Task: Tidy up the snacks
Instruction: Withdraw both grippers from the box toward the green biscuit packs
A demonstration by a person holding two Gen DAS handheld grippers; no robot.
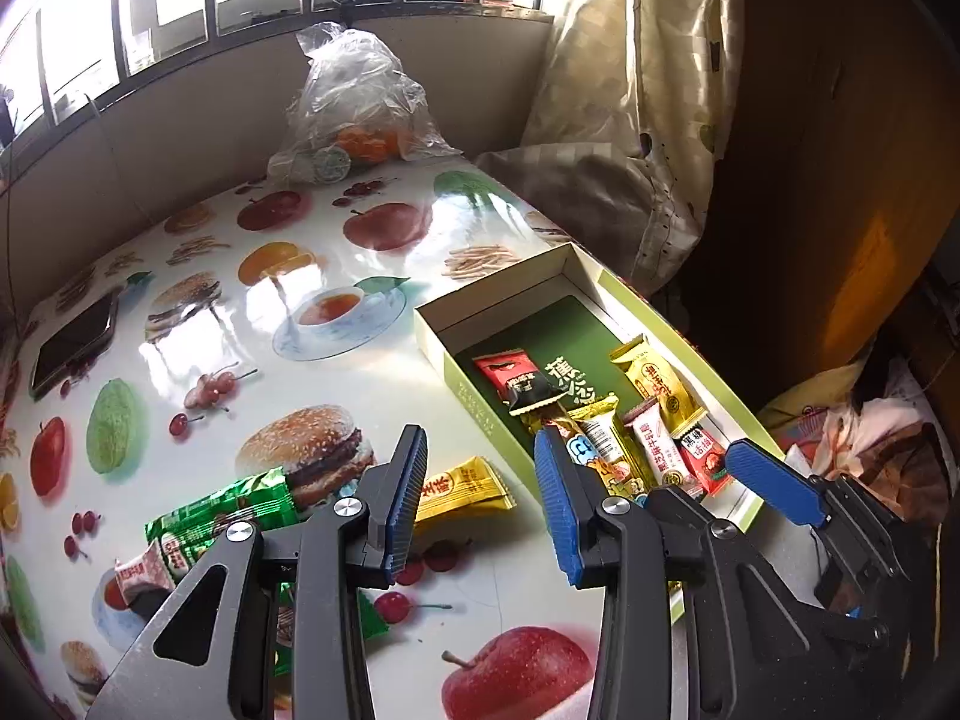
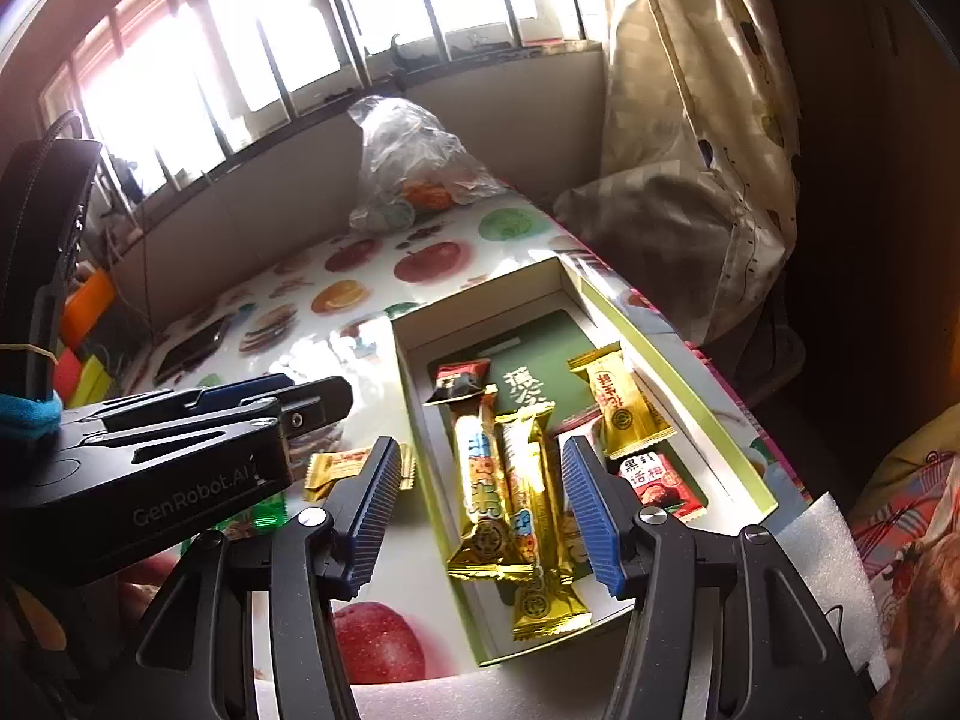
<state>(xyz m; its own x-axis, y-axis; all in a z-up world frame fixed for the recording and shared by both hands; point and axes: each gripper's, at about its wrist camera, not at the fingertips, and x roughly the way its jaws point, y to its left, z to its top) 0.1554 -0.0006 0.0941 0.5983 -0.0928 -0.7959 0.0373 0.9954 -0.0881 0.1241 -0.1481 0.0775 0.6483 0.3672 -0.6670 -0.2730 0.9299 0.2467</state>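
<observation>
A shallow green-and-white box (image 1: pixel 468 402) (image 2: pixel 678 384) lies at the table's right edge with several snack packets in it: gold bars (image 2: pixel 480 492), a yellow packet (image 2: pixel 621 411) and red packets (image 2: pixel 657 483). My left gripper (image 1: pixel 486 498) is open and empty above the table, just left of the box. Beyond it on the table lie a small yellow packet (image 1: pixel 465 489) and green packets (image 1: pixel 222 516). My right gripper (image 2: pixel 480 504) is open and empty, hovering over the box's near end above the gold bars. The left gripper (image 2: pixel 180 438) also shows in the right wrist view.
The table (image 1: pixel 240 312) has a glossy fruit-and-burger print cloth. A clear plastic bag with oranges (image 1: pixel 360 114) stands at the far edge by the window. A phone (image 1: pixel 75 342) lies at the left. A curtain (image 1: pixel 636 90) hangs at the right. White foam (image 2: pixel 828 546) lies near the box.
</observation>
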